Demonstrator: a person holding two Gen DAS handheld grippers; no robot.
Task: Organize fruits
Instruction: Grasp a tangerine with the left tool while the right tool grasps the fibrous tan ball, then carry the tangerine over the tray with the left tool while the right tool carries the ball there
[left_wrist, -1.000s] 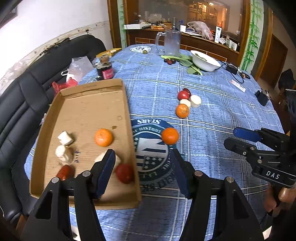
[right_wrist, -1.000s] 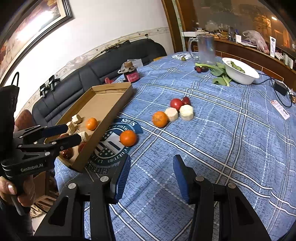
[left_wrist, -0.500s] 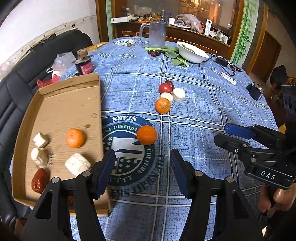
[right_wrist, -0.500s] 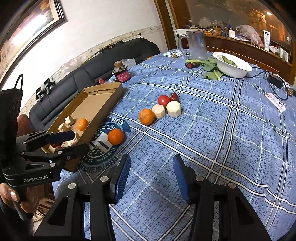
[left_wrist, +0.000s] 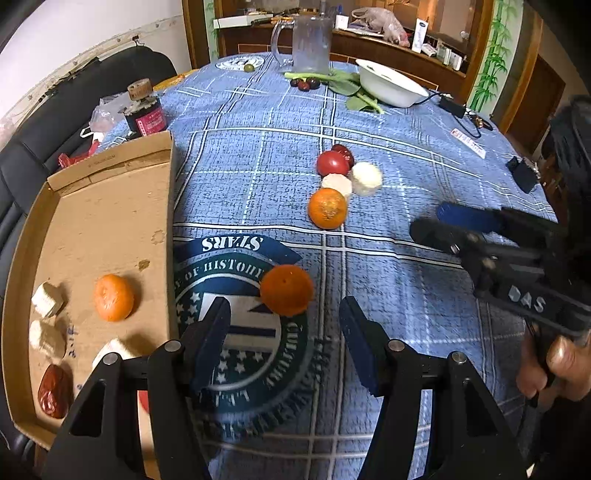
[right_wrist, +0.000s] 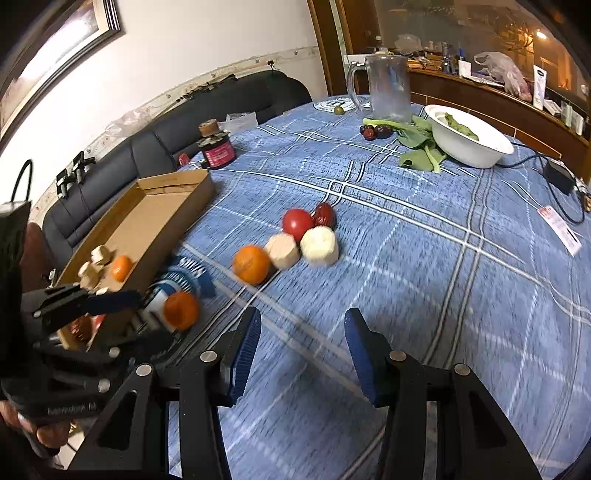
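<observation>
Blue plaid tablecloth (left_wrist: 388, 122) — orange, perhaps tangerine (left_wrist: 286, 290).

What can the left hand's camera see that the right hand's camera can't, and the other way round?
Only the left wrist view shows the printed STARS emblem on the blue cloth clearly, and the wrinkled dark red date lying in the cardboard tray.

Only the right wrist view shows the framed picture on the white wall.

Both show the open left gripper, the loose orange tangerine nearest the tray, the flat cardboard tray and the white bowl.
</observation>
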